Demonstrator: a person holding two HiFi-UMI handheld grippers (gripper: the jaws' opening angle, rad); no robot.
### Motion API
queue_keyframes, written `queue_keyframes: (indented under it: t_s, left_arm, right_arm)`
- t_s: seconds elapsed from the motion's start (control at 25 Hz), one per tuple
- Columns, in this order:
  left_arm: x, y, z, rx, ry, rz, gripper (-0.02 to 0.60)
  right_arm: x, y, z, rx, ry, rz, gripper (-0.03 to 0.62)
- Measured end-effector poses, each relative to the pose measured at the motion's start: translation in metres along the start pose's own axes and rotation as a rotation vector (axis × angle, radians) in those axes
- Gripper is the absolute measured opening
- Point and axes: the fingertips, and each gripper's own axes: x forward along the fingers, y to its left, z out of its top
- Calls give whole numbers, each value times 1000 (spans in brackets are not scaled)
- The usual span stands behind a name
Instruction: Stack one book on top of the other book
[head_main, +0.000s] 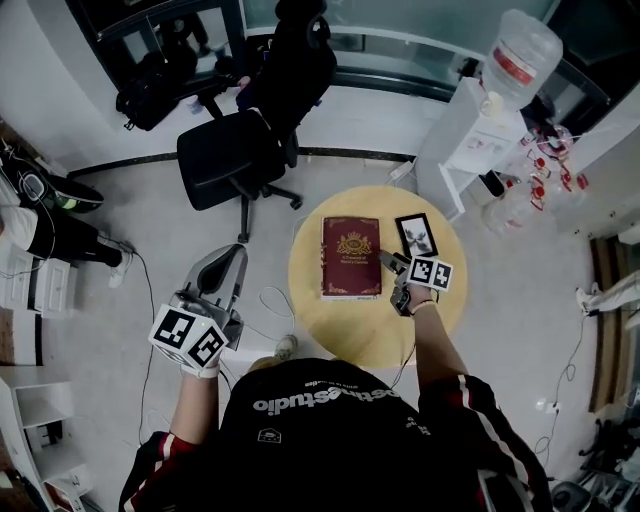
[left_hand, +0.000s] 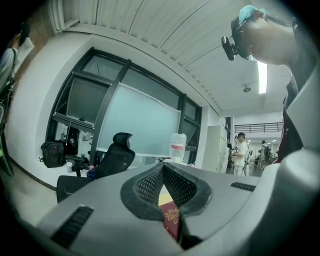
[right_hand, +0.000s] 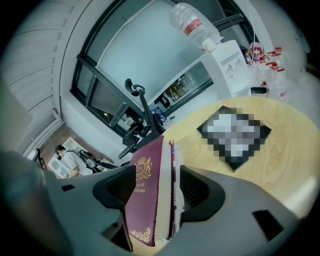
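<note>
Head view: my right claw sits at the red book's edge on the desk, with the black book just beside it, so nothing is stacked yet.

Left gripper view: my left claw is pressed together and empty.

Right gripper view: the jaws pinch the red book. I can't tell whether it has lifted, and the black cover is blurred.

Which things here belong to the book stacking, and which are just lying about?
Part of the job:
- red book, clamped at its edge by the right tongs
- black book
- round table under both

Lying about:
- office chair
- water dispenser
- black bag
- left tongs, shut, off the table
</note>
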Motion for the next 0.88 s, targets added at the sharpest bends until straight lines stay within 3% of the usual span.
queue_keyframes:
  t_s: [0.56, 0.88]
  left_arm:
    - [69, -59, 7, 8, -20, -274, 15]
    - [105, -105, 5, 28, 2, -420, 15]
  right_arm:
    - [-132, 1, 21, -166, -261, -237, 288]
    - [-215, 39, 29, -304, -379, -360, 288]
